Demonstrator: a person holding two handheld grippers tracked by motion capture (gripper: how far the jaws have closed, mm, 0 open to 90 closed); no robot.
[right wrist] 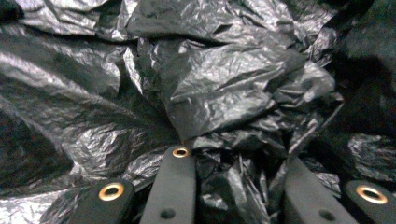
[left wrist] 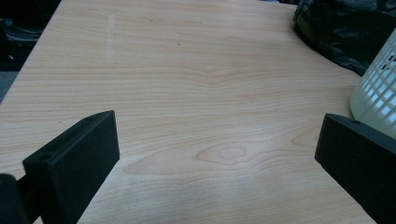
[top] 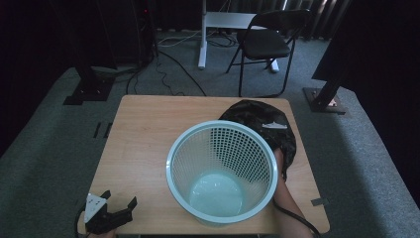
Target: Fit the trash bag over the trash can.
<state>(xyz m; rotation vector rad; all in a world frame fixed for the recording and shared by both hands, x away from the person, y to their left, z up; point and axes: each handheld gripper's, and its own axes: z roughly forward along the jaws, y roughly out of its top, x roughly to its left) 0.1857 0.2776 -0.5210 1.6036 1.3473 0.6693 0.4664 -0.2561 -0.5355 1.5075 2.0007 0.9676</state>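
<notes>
A pale blue mesh basket (top: 173,163) stands upright on the wooden table (top: 143,129), right of centre. Behind it lies a crumpled black plastic bag (top: 252,111). My right forearm reaches past the basket's right side, and that gripper's grey plate (top: 274,125) rests over the bag. In the right gripper view my right gripper (right wrist: 236,156) is shut on a bunched fold of the bag (right wrist: 224,79). My left gripper (top: 120,198) sits at the table's front left corner, open over bare wood. In the left gripper view it (left wrist: 217,126) holds nothing, with the basket (left wrist: 378,88) and bag (left wrist: 341,32) off to the right.
Beyond the table a black folding chair (top: 267,42) and a white desk leg (top: 202,34) stand on grey carpet with cables. Black stand bases (top: 89,89) (top: 324,99) flank the table's far corners. Bare tabletop spreads left of the basket.
</notes>
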